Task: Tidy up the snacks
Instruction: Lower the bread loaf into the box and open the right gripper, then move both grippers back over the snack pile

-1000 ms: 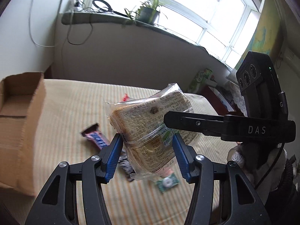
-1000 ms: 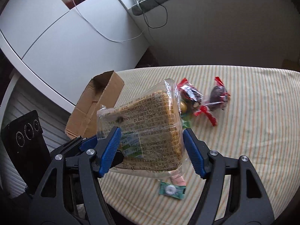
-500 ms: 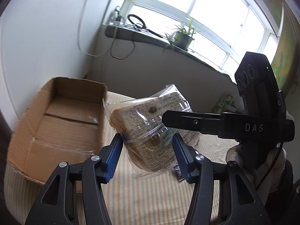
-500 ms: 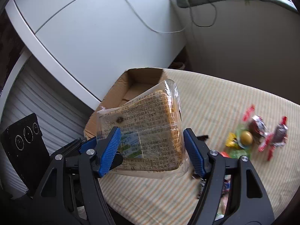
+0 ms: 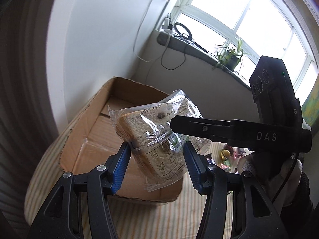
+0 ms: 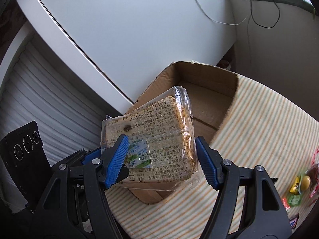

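A clear-wrapped pack of sliced bread (image 5: 151, 137) (image 6: 157, 139) hangs in the air, tilted, over the near edge of an open cardboard box (image 5: 89, 139) (image 6: 209, 99). My left gripper (image 5: 157, 151) is shut on the pack, its blue pads pressing two opposite sides. My right gripper (image 6: 161, 149) is shut on the same pack across its other sides. In the left wrist view one black right finger (image 5: 199, 127) crosses the pack's top. In the right wrist view a blue left finger (image 6: 89, 156) shows behind the pack. The box floor looks bare where it shows.
The box sits on a striped tablecloth (image 6: 259, 129) beside a white cabinet (image 6: 119, 29). Several small wrapped snacks (image 6: 301, 181) (image 5: 227, 155) lie on the cloth to the right. A windowsill with a potted plant (image 5: 229, 57) and cables runs behind.
Both grippers carried the bread pack left, away from the loose snacks. The box, off to the side a second ago, now lies right under and behind the pack.
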`<state>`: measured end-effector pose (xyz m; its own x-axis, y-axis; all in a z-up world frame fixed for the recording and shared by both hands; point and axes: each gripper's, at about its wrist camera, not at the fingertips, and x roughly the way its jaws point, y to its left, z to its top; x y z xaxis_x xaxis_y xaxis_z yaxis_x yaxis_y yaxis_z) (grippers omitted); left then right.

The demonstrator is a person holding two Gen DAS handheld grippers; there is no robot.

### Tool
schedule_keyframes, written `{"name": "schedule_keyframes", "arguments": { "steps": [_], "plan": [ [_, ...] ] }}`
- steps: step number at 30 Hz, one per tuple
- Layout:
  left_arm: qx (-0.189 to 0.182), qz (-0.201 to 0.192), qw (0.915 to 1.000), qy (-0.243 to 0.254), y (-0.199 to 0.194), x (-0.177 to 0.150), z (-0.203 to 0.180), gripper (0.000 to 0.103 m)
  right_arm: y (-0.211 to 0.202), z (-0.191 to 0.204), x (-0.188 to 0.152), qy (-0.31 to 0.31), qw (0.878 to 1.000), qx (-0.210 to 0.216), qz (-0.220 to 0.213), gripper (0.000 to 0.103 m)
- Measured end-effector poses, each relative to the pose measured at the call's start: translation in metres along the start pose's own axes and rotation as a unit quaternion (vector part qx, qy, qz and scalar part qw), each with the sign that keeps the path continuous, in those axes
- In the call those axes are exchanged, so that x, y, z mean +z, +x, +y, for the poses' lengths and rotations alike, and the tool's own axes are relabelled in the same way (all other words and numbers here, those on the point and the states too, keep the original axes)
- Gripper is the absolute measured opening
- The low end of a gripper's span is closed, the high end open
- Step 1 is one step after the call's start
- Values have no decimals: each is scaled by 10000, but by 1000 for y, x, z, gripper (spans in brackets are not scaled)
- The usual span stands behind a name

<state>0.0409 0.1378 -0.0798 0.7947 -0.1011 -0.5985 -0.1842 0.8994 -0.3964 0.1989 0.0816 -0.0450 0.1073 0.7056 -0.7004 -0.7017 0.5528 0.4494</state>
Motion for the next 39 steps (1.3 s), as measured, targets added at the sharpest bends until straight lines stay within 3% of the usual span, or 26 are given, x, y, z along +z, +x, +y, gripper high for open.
{"name": "schedule_keyframes", "arguments": {
  "steps": [7, 11, 16, 21, 29, 33, 39],
  "plan": [
    [144, 8, 9999, -34, 6, 1, 9, 54, 23, 2, 4, -129, 9997, -173, 114, 72],
    [562, -98, 9983, 122, 2, -3, 11, 54, 25, -3, 6, -113, 9991, -408, 82, 74],
    [695, -396, 9968, 90, -17, -2, 17, 54, 3, -6, 1, -129, 9989, -437, -150, 81],
    [694, -540, 9961, 93, -29, -5, 19, 54, -16, -5, -11, -199, 9970, -674, -312, 82],
    [365, -472, 9973, 424, -34, -10, 2, 54, -53, -16, -48, -102, 9909, -1202, -598, 82],
    [-6, -443, 9970, 631, -34, -15, -16, 54, -94, -29, -78, 49, 9814, -1706, -877, 82],
    [-494, -248, 9949, 842, -24, -29, -49, 54, -155, -62, -122, 650, 9694, -2048, -1190, 81]
  ]
}}
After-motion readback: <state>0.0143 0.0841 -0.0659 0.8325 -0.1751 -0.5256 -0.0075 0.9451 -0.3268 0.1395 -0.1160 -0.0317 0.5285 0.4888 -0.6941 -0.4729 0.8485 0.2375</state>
